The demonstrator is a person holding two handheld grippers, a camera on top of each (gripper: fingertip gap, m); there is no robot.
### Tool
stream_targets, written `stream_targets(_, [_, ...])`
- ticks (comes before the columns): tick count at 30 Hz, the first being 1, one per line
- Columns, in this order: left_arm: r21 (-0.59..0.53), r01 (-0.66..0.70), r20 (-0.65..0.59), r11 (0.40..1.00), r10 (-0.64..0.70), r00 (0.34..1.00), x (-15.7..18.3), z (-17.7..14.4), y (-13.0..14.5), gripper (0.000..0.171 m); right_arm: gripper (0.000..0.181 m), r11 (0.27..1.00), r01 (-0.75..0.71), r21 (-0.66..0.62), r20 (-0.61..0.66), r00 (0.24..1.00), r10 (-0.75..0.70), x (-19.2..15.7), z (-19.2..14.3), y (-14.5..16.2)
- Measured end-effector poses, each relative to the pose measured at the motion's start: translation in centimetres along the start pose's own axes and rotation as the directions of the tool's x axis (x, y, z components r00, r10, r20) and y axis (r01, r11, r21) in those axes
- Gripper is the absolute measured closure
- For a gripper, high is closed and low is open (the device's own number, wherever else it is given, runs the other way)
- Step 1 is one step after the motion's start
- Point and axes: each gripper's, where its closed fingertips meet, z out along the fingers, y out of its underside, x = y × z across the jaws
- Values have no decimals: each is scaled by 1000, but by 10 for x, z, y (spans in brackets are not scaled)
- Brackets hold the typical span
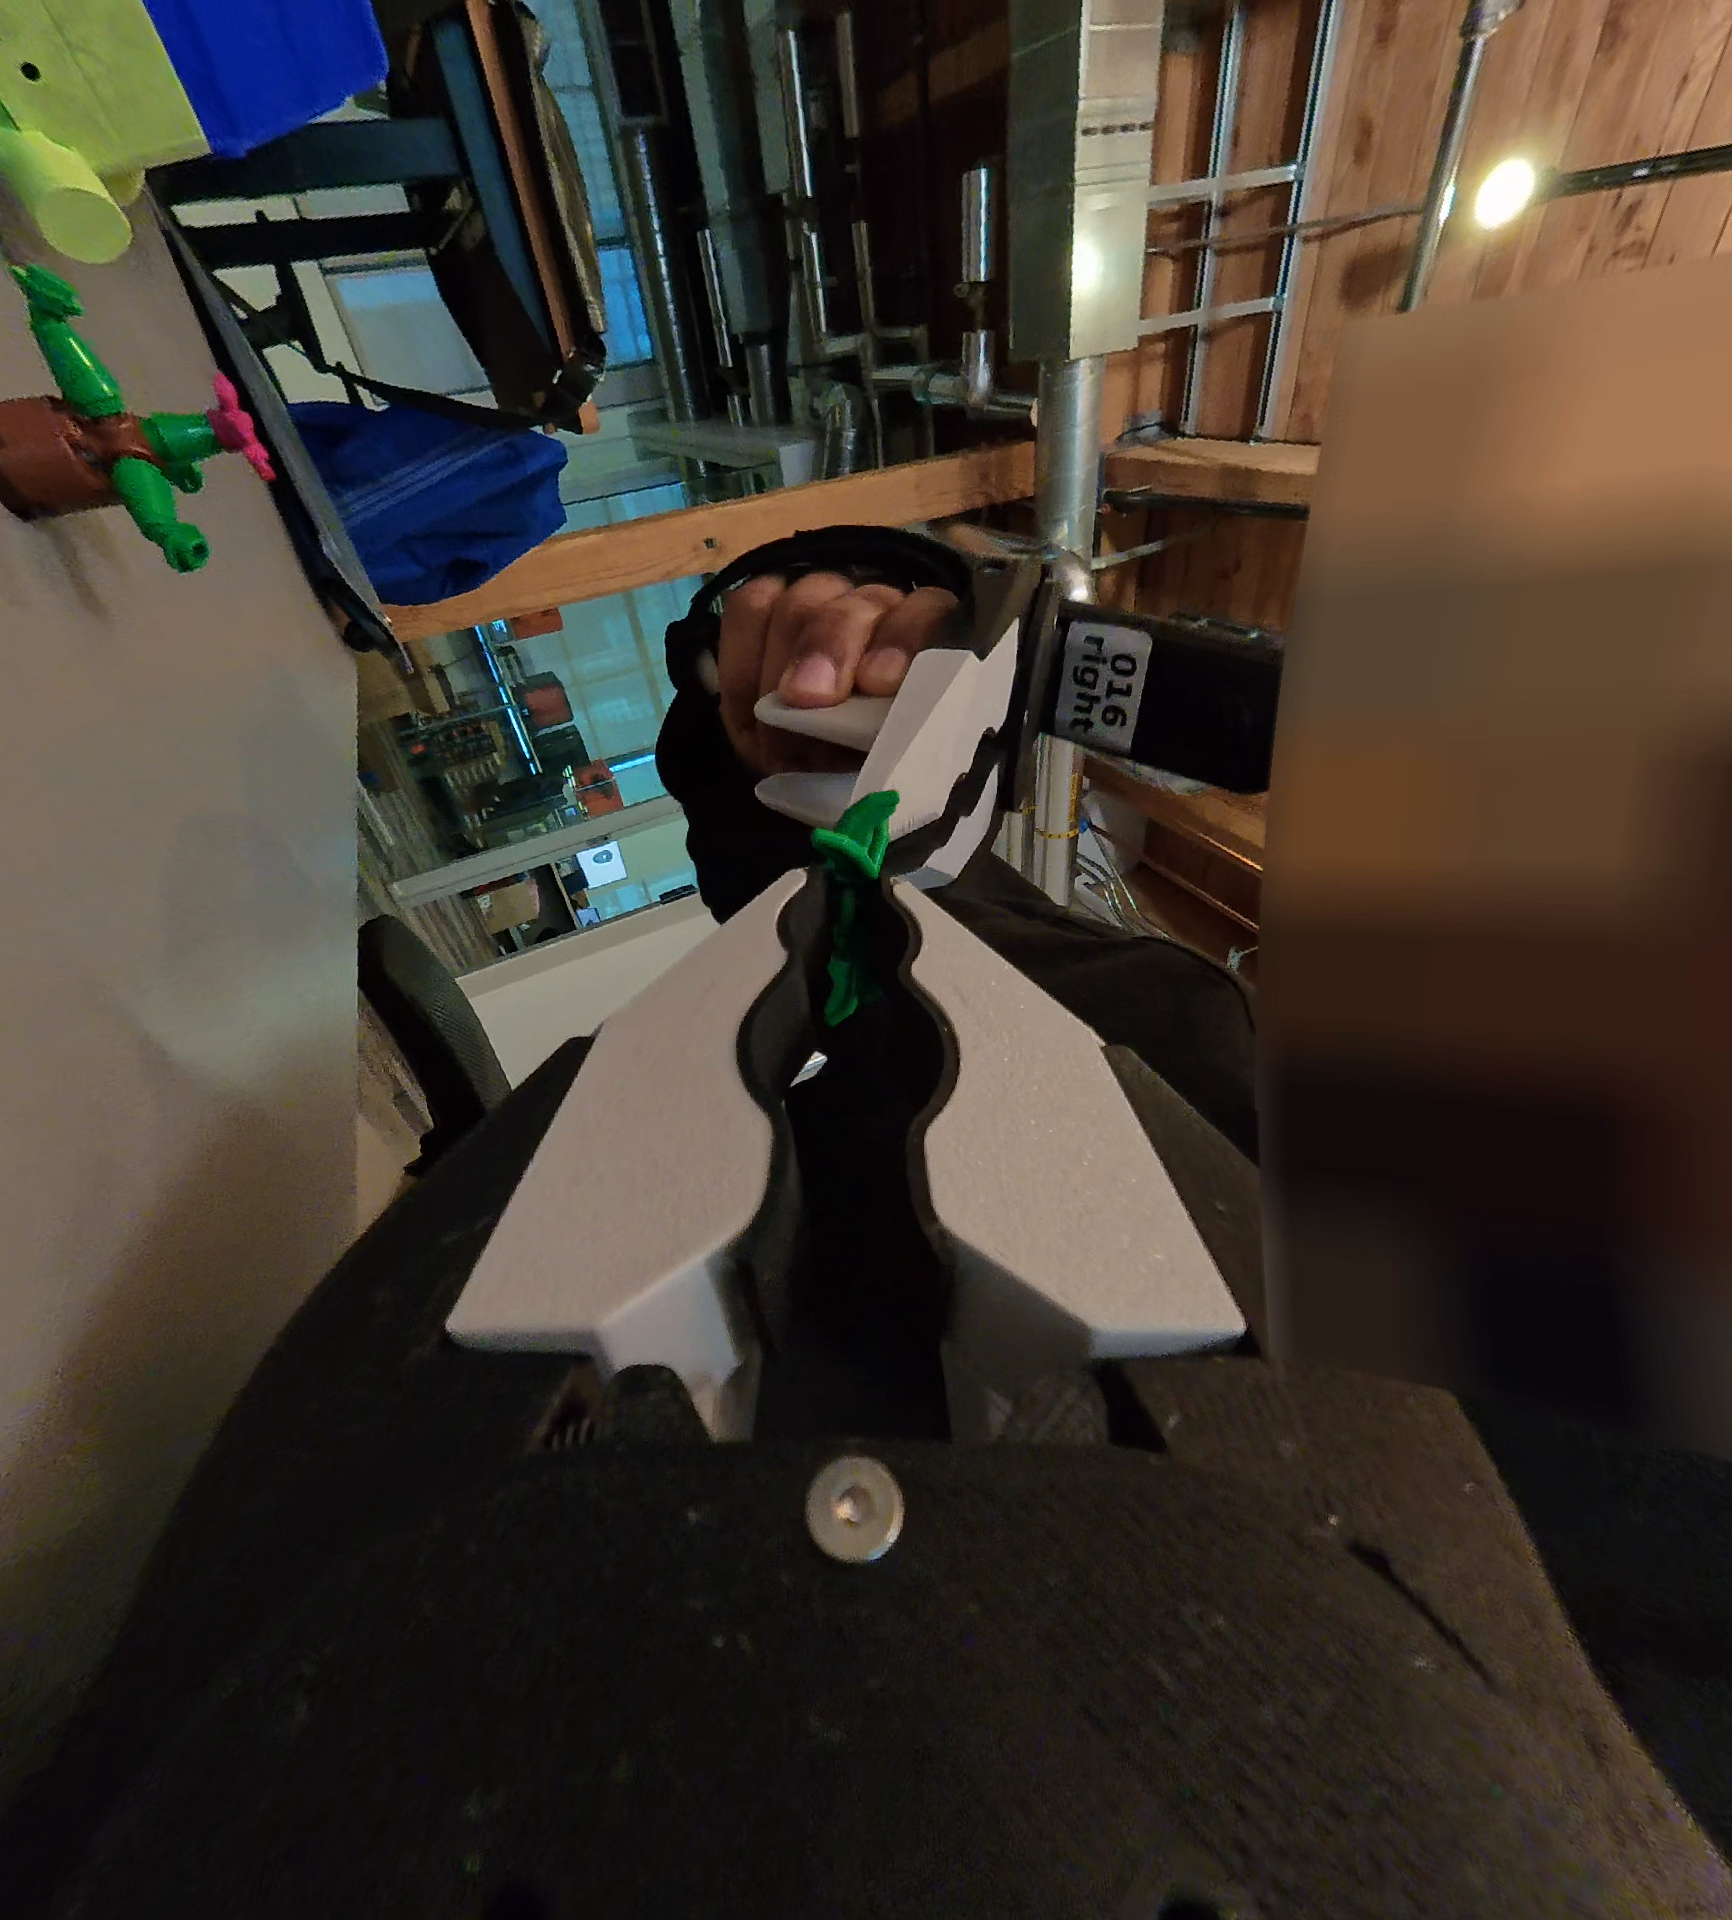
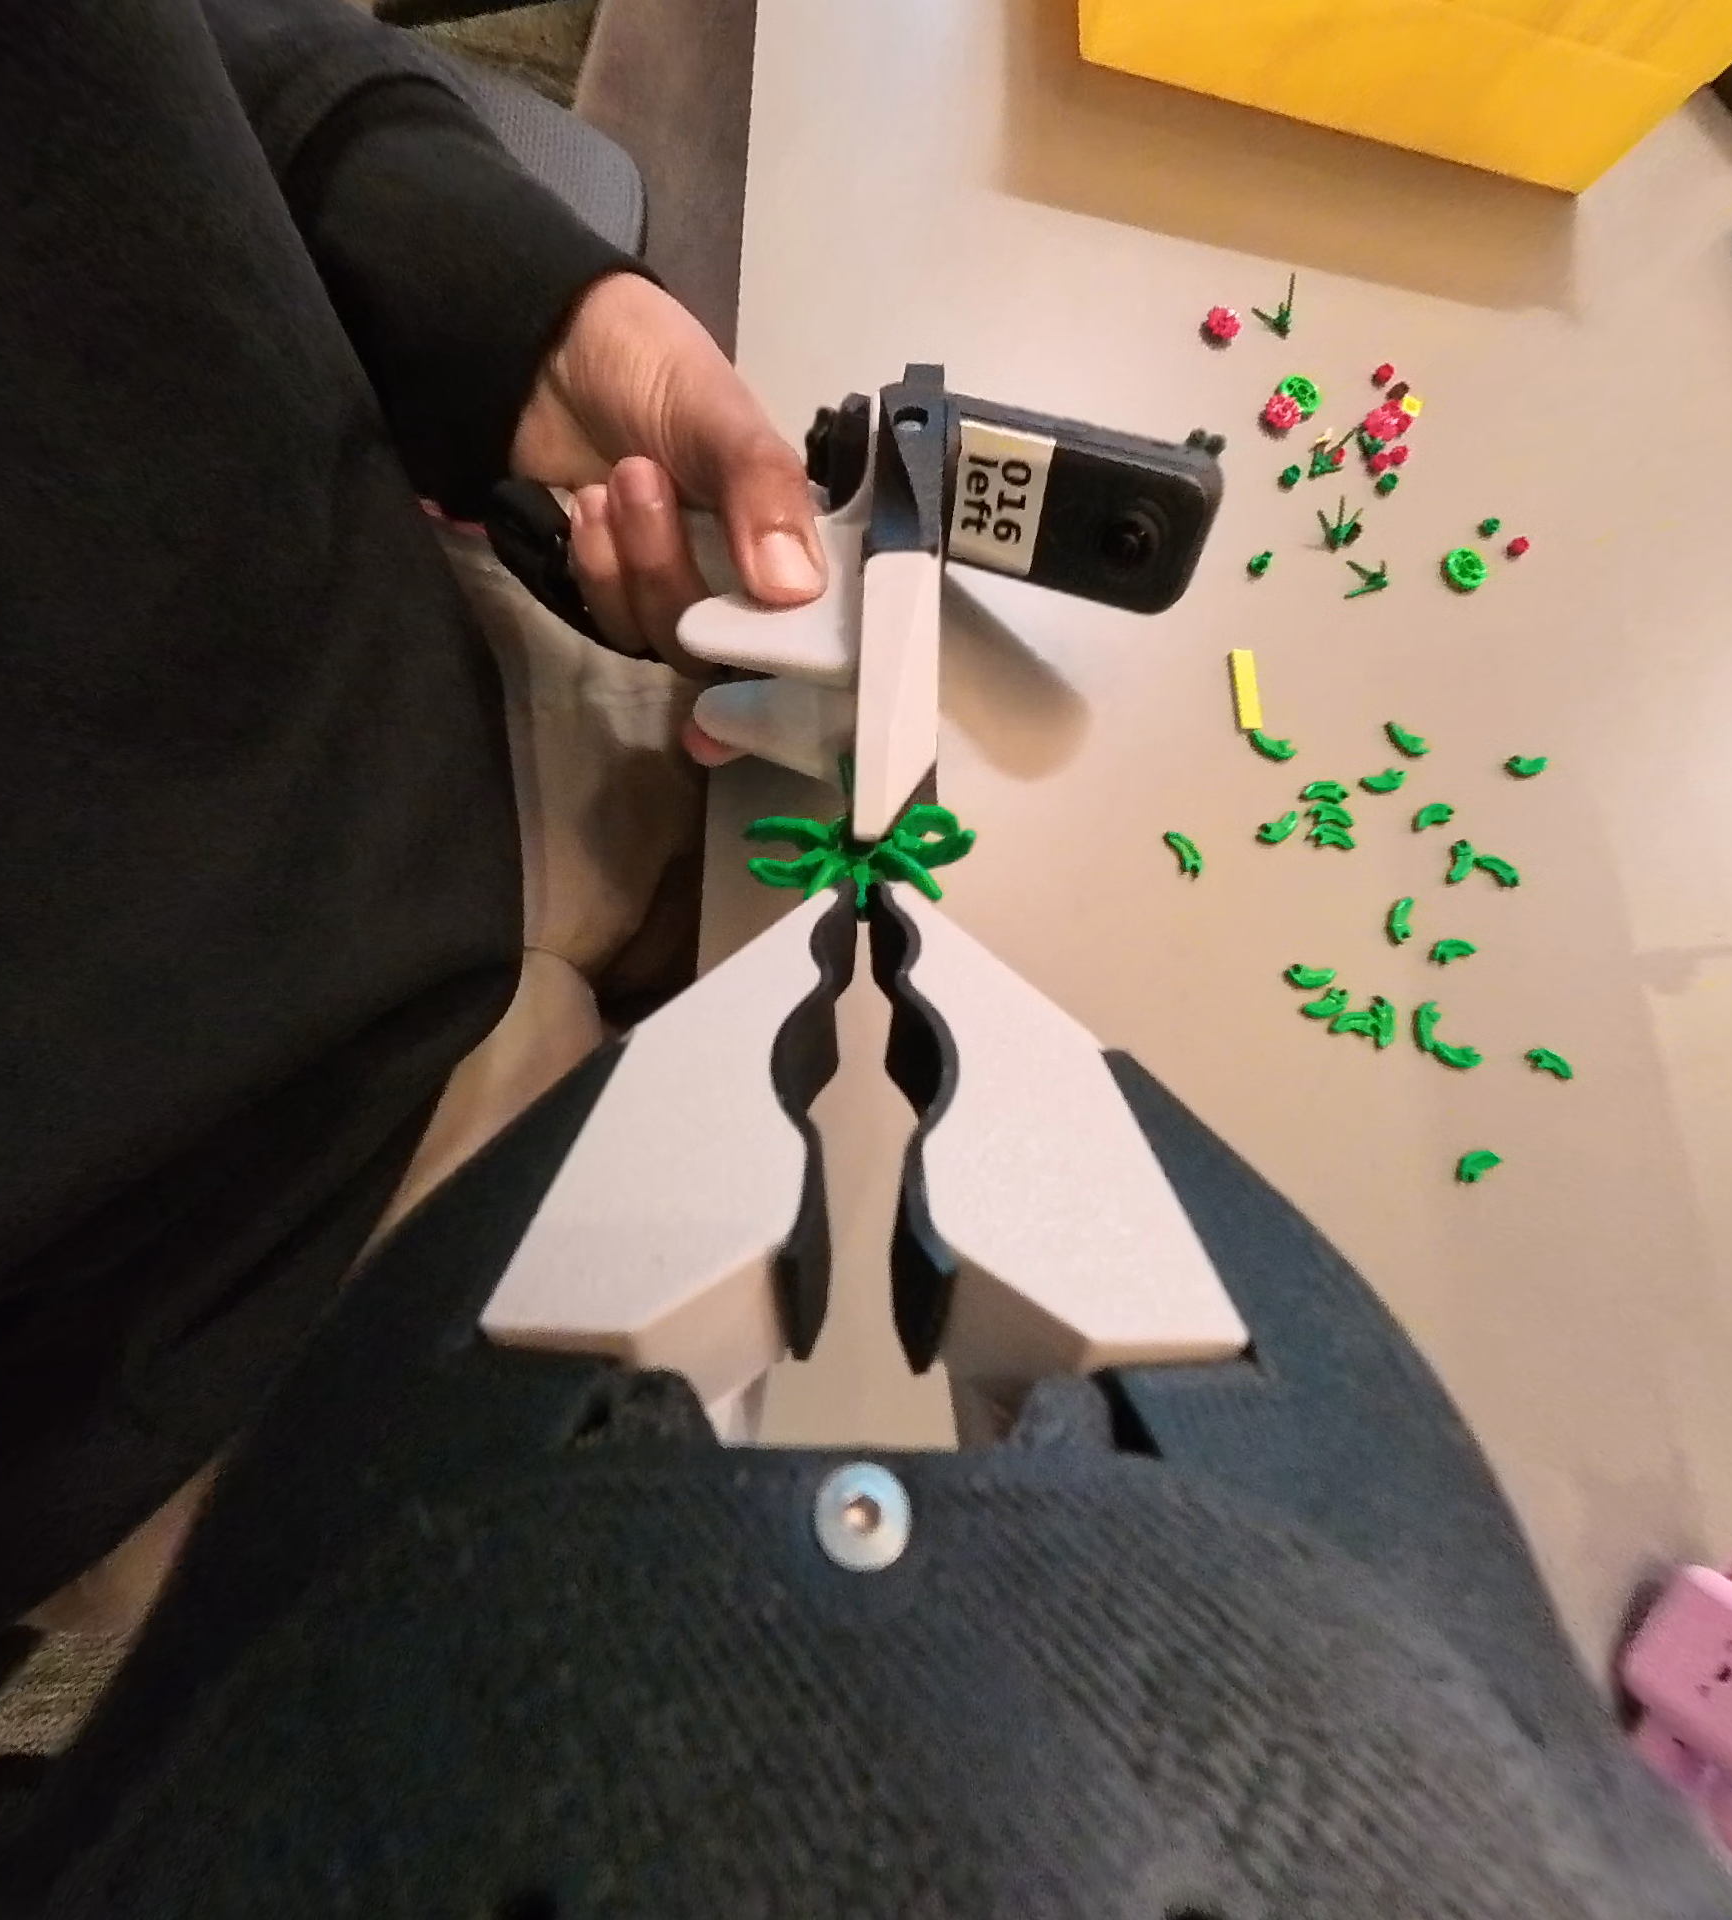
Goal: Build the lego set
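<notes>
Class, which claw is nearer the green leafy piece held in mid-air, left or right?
Neither: they tie. The left claw pinches the green leafy piece between its tips. The right claw is shut on its centre and meets it head-on from the opposite side.

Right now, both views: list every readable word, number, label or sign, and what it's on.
White sticker on the black camera in the left wrist view: printed text, legible, not transcribed here.
White sticker on the black camera in the right wrist view: also legible, not transcribed.
Small white sign far in the background: too small to read.
No other writing that I can make out.
</notes>
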Motion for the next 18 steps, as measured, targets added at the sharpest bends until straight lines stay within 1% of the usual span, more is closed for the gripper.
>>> stream_targets(2, [-3, 4, -16, 1000, -4, 1000, 3, 1, -1, 165, 180, 999, -36, 17, 20, 999, 35, 2, -2, 0])
stream_targets(4, [-23, -26, 21, 999, 26, 999, 1, 1, 0, 165, 180, 998, -55, 18, 32, 998, 55, 2, -2, 1])
stream_targets(7, [-24, -38, 22, 999, 38, 999, 5, 0, 0, 165, 179, 995, -89, 50, 43, 995, 87, 3, -2, -2])
stream_targets(9, [-15, -34, 22, 999, 34, 999, 4, -1, -2, 165, 177, 995, -95, 32, 36, 995, 94, 4, -3, 1])
stream_targets(11, [9, -34, 31, 999, 34, 999, 3, -5, -6, 165, 160, 996, -84, -17, -25, 996, 84, 11, -6, 13])
stream_targets(12, [18, -42, 45, 999, 41, 998, 2, -8, -9, 165, 161, 995, -91, -30, -54, 995, 89, 15, -9, 18])
stream_targets(14, [35, -57, 63, 998, 55, 997, 2, -11, -13, 166, 162, 990, -139, -6, -101, 985, 138, 21, -15, 22])
stream_targets(18, [73, -97, 117, 993, 89, 989, -2, -19, -20, 166, 149, 962, -267, 59, -176, 946, 274, 32, -16, 33])
